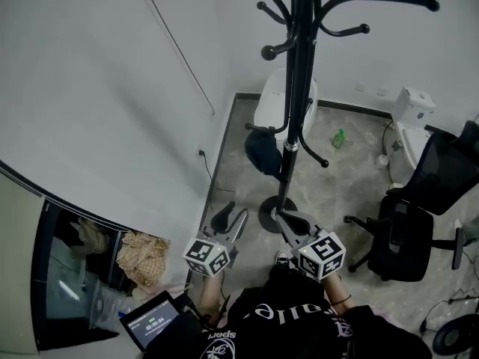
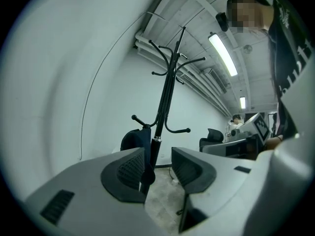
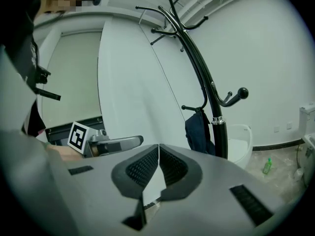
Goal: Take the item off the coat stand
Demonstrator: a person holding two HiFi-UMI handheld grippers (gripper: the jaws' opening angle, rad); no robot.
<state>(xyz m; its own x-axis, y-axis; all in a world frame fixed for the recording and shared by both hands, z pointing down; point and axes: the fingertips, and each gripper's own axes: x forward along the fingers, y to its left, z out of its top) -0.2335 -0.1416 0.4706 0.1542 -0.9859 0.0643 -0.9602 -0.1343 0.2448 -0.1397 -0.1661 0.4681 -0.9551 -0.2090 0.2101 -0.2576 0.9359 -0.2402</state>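
The black coat stand [image 1: 298,88] rises from a round base [image 1: 275,215] on the floor in front of me. A dark blue fabric item [image 1: 263,154] hangs from one of its low hooks; it also shows in the left gripper view [image 2: 132,139] and the right gripper view [image 3: 198,131]. My left gripper [image 1: 232,220] is held low, short of the base, and its jaws [image 2: 158,156] stand open with nothing between them. My right gripper [image 1: 289,224] sits beside it near the base, its pads [image 3: 158,151] shut together and empty. Both grippers are well below and apart from the item.
A white bin [image 1: 271,103] stands behind the stand by the wall. A black office chair [image 1: 418,215] is at the right, and a green bottle [image 1: 339,137] lies on the floor. A small screen [image 1: 153,321] and crumpled cloth [image 1: 142,254] lie at the lower left.
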